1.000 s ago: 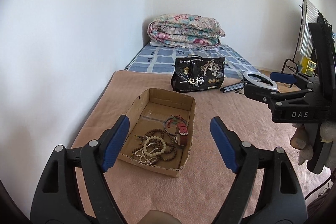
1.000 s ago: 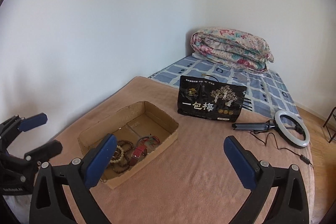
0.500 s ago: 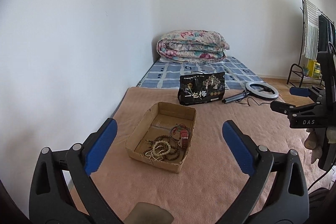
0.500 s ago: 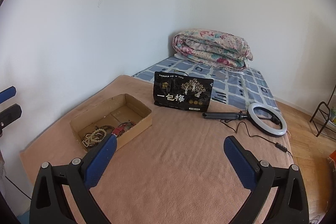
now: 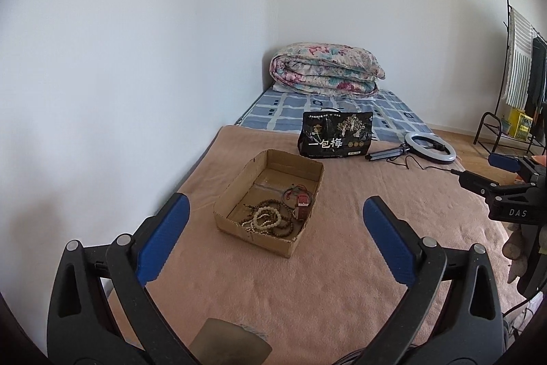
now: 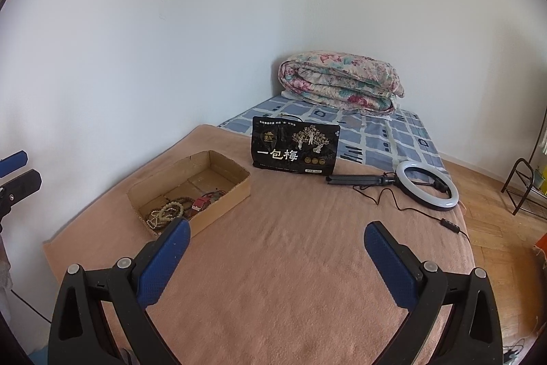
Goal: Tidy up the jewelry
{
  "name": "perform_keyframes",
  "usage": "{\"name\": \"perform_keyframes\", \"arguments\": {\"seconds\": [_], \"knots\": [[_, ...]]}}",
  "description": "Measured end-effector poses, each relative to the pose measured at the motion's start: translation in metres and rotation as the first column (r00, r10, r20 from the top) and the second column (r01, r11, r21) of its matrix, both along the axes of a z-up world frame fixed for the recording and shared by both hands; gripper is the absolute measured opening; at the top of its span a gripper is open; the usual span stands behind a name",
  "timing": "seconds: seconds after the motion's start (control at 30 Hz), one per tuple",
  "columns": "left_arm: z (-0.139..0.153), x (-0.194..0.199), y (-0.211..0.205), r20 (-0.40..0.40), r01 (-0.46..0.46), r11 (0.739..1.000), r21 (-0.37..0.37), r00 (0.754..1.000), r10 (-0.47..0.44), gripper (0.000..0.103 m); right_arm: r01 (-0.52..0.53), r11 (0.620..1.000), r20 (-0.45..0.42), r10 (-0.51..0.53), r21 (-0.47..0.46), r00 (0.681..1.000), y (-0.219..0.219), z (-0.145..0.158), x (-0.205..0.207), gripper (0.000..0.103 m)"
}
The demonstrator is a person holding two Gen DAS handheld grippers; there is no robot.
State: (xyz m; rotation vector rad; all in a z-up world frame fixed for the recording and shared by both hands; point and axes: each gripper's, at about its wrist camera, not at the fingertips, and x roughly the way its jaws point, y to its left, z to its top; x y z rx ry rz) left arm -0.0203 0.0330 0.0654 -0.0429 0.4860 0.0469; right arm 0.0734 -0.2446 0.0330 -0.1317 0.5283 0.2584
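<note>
My left camera alone takes in the clothes rack [image 5: 519, 64] at far right, and my right claw's blue-tipped arm [image 5: 506, 164] poking in from the right edge. My right camera alone shows the wood floor [image 6: 495, 214] past the bed's right side.

I hold both claws above the near end of the tan blanket [image 6: 290, 262], tipped downward. My left claw [image 5: 273, 236] gapes wide with nothing between its pads; my right claw [image 6: 277, 257] is spread just as far, also holding nothing.

The cardboard box [image 5: 236, 194] sits on the blanket toward the left wall. In its near end lie pale beads [image 5: 265, 217], darker bead strands [image 5: 280, 230] and a red-strapped watch [image 5: 302, 205]. Beyond it stand a black pouch [image 6: 295, 148] and a ring light [image 6: 427, 184].
</note>
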Motion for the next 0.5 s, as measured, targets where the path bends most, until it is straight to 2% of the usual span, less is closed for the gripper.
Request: {"name": "perform_keyframes", "arguments": {"seconds": [0.13, 0.5], "knots": [[0.003, -0.005, -0.004, 0.011, -0.002, 1.0, 0.025, 1.0, 0.002, 0.103, 0.013, 1.0, 0.004, -0.013, 0.004, 1.0, -0.001, -0.001, -0.006, 0.103], [0.009, -0.013, -0.008, 0.017, 0.004, 1.0, 0.029, 1.0, -0.004, 0.103, 0.034, 0.999, 0.013, -0.034, 0.015, 0.999, -0.01, 0.004, -0.018, 0.103]]}}
